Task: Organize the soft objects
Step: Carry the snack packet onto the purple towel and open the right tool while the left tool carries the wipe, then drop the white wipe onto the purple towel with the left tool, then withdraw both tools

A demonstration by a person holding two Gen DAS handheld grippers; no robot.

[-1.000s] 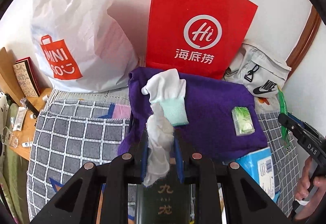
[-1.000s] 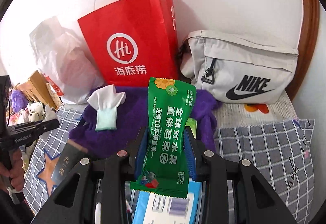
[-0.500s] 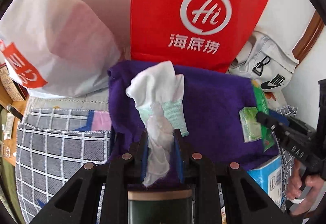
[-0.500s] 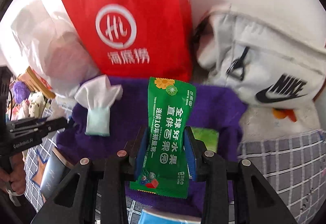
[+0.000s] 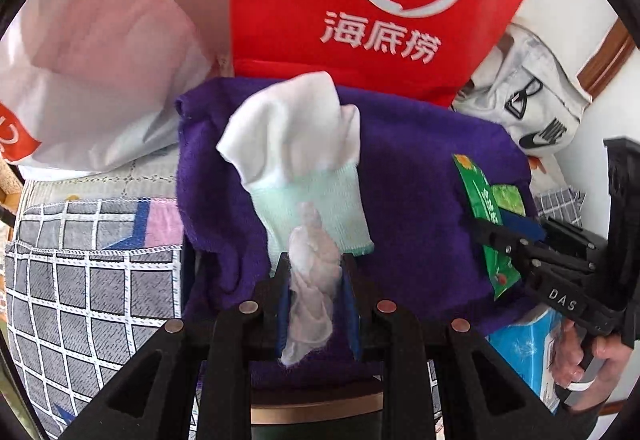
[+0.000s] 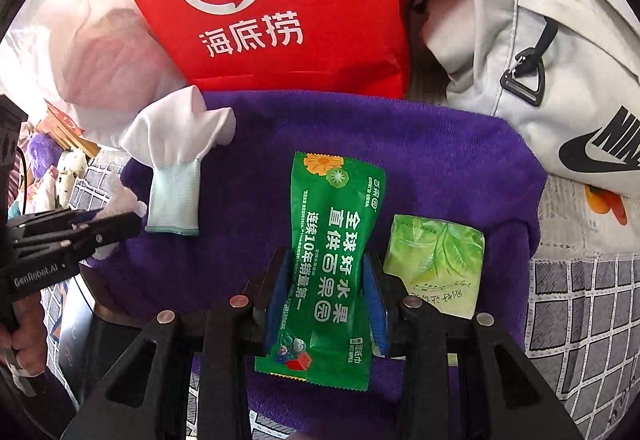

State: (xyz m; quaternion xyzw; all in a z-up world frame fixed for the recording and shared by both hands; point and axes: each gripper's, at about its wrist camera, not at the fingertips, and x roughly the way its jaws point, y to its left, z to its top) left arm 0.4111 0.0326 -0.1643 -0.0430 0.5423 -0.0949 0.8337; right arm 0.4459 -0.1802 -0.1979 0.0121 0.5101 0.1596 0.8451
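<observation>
One purple plush towel [image 6: 420, 176] lies spread before the red paper bag [image 6: 280, 0]. On it, one white knit glove with a mint cuff [image 6: 176, 164], long axis running from me toward the bag, cuff nearest me. One pale green tissue pack [image 6: 434, 264] lies flat just right of my right gripper [image 6: 326, 280], whose jaws are clamped on one green wet-wipe sachet [image 6: 332, 256] (long axis straight ahead, over the towel). My left gripper [image 5: 314, 280] pinches one crumpled white tissue [image 5: 312, 280], upright, its tip over the glove's cuff.
</observation>
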